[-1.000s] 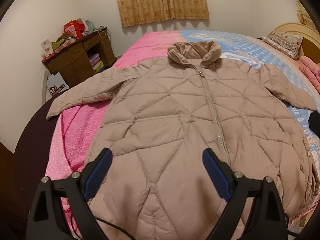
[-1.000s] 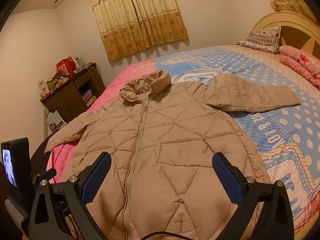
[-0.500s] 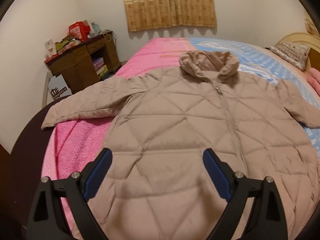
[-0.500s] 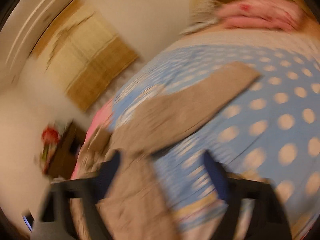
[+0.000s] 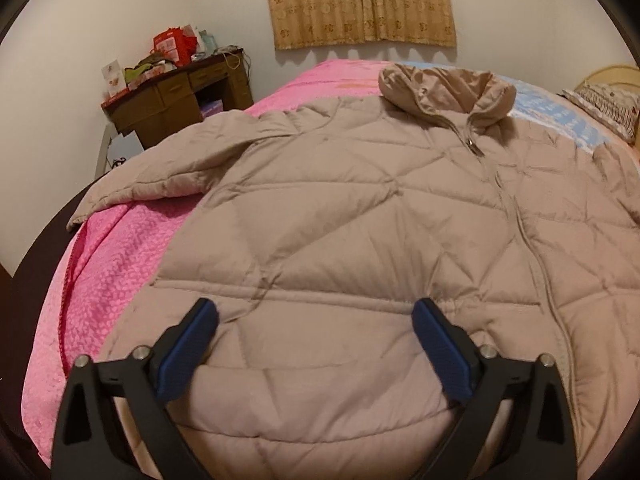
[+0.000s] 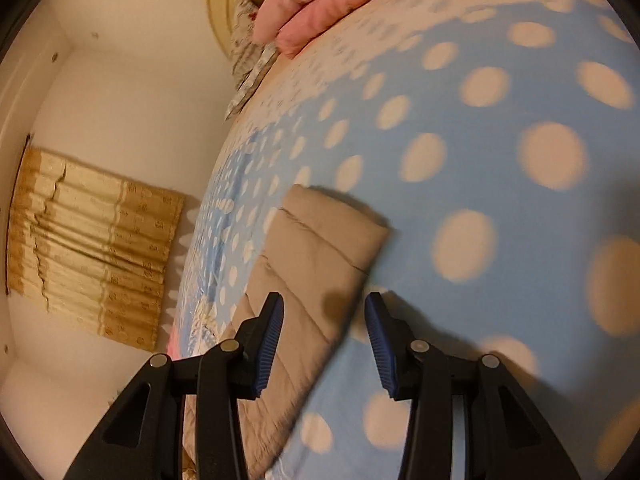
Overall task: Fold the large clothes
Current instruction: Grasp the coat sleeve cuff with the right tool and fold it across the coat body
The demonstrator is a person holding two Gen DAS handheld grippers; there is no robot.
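Observation:
A large beige quilted coat [image 5: 360, 232] lies spread flat on the bed, front up and zipped, collar at the far end. My left gripper [image 5: 316, 340] is open and empty, low over the coat's lower left body. Its left sleeve [image 5: 168, 180] stretches out toward the bed's edge. In the right wrist view the coat's right sleeve [image 6: 316, 256] lies on the blue dotted sheet. My right gripper [image 6: 324, 332] is open, its jaws narrower than before, just above the sleeve near its cuff, holding nothing.
The bed has a pink cover [image 5: 108, 276] on the left side and a blue dotted sheet [image 6: 500, 160] on the right. A wooden desk [image 5: 176, 96] piled with things stands by the far wall. Pink bedding [image 6: 332, 4] and a pillow [image 5: 604, 104] lie by the headboard.
My left gripper has moved forward and lower over the coat. My right gripper swung right, tilted, came down over the right sleeve's cuff, and its jaws narrowed.

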